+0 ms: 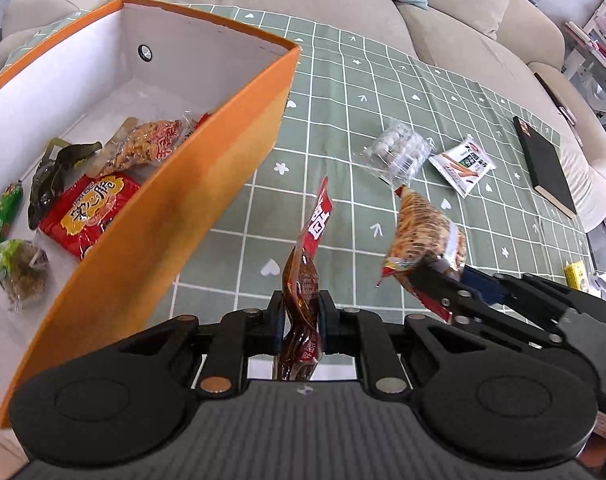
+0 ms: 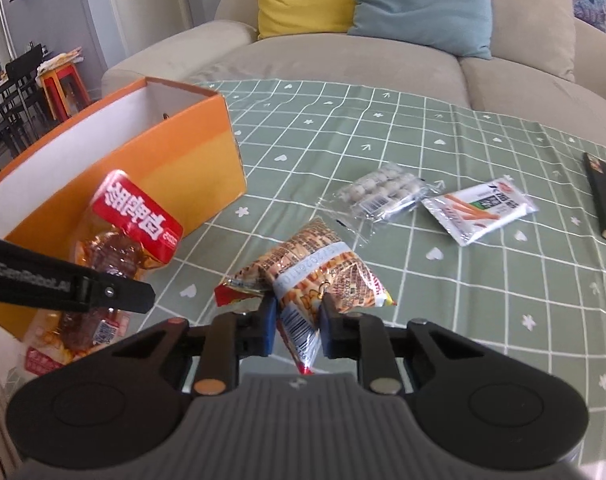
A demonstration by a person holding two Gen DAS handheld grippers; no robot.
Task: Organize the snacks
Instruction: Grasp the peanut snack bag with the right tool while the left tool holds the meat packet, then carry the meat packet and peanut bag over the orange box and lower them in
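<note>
My left gripper [image 1: 301, 316] is shut on a red and brown meat snack pack [image 1: 305, 276], held above the table just right of the orange box [image 1: 207, 184]; the pack also shows in the right wrist view [image 2: 119, 240]. My right gripper [image 2: 295, 316] is shut on an orange peanut snack bag [image 2: 323, 272], held above the table; that bag also shows in the left wrist view [image 1: 423, 236]. The box holds several snack packs, among them a red one [image 1: 89, 210]. A clear pack of white balls [image 2: 383, 192] and a white sausage packet [image 2: 479, 210] lie on the green checked cloth [image 2: 443, 288].
A black notebook [image 1: 545, 164] lies at the cloth's right edge. A beige sofa [image 2: 343, 60] with yellow and blue cushions runs behind the table. A small yellow box [image 1: 577, 276] sits beyond the table's right side.
</note>
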